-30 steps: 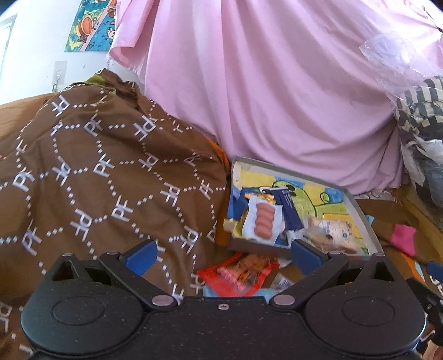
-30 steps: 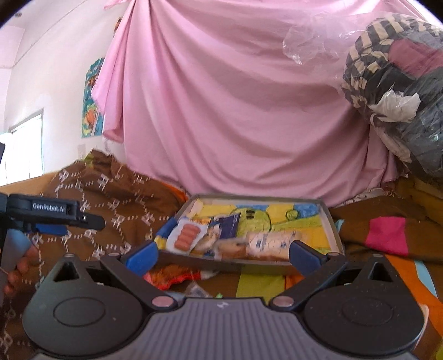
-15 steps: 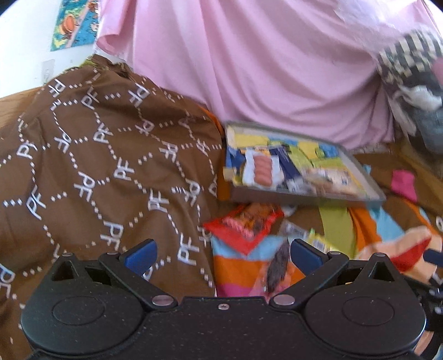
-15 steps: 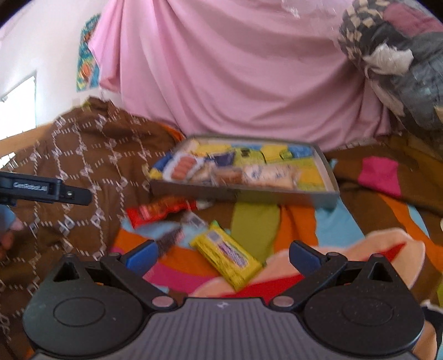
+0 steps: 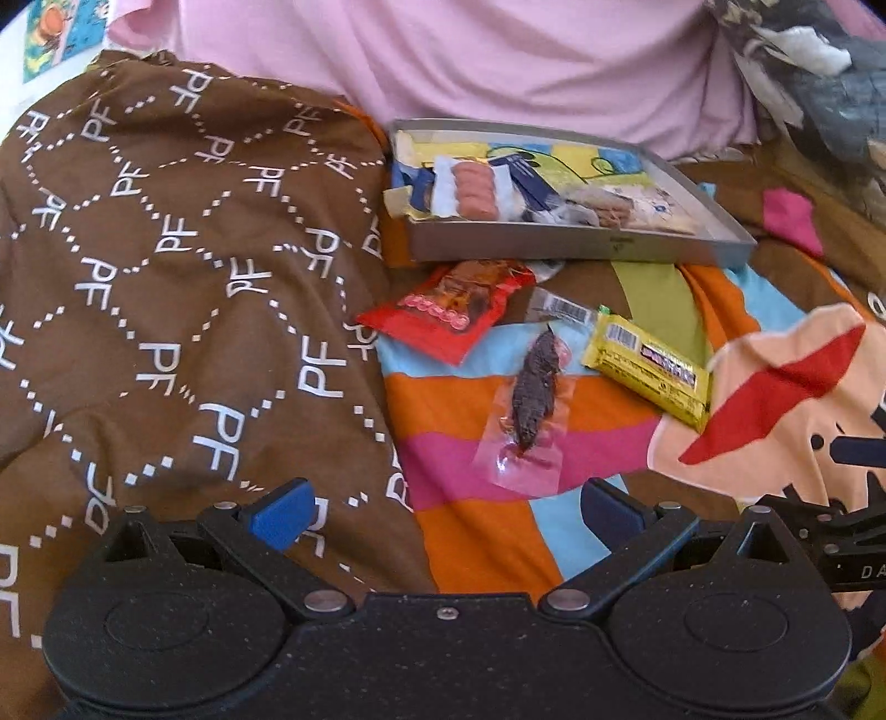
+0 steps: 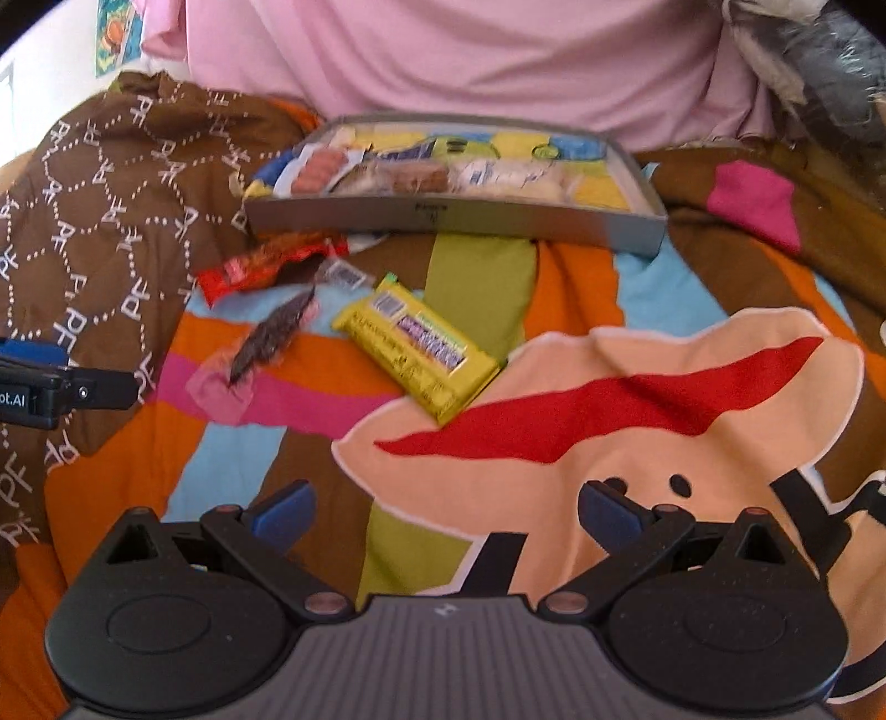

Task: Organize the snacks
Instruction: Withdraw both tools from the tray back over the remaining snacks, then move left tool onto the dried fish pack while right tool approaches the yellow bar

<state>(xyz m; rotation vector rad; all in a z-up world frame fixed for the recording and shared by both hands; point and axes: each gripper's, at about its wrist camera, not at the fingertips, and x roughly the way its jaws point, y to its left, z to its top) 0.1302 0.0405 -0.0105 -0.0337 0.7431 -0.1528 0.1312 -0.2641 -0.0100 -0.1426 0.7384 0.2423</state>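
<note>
Both grippers are hovering over a colourful blanket (image 6: pixel 581 288), each with its jaws standing wide apart and holding nothing. A grey tray (image 5: pixel 581 246) is lying at the far end of the blanket, against a pink sheet (image 5: pixel 498 50), and is carrying several wrapped snacks, among them a pack of pink sausages (image 5: pixel 473 185). Three snacks are lying loose on the blanket just in front of the tray: a red packet (image 5: pixel 451 307) nearest its front wall, a clear packet with a dark strip inside (image 5: pixel 529 404) nearer the cameras, and a yellow bar (image 5: pixel 648 365) to the right of that strip. The left gripper (image 5: pixel 446 512) is pointing toward the tray, with the clear packet lying just ahead of the gap between its fingers. The right gripper (image 6: pixel 446 512) is pointing the same way; the yellow bar (image 6: pixel 421 346) is lying ahead of its gap, well short of the tray (image 6: pixel 454 219). A brown patterned cloth (image 5: pixel 166 249) is covering the ground left of the tray.
</note>
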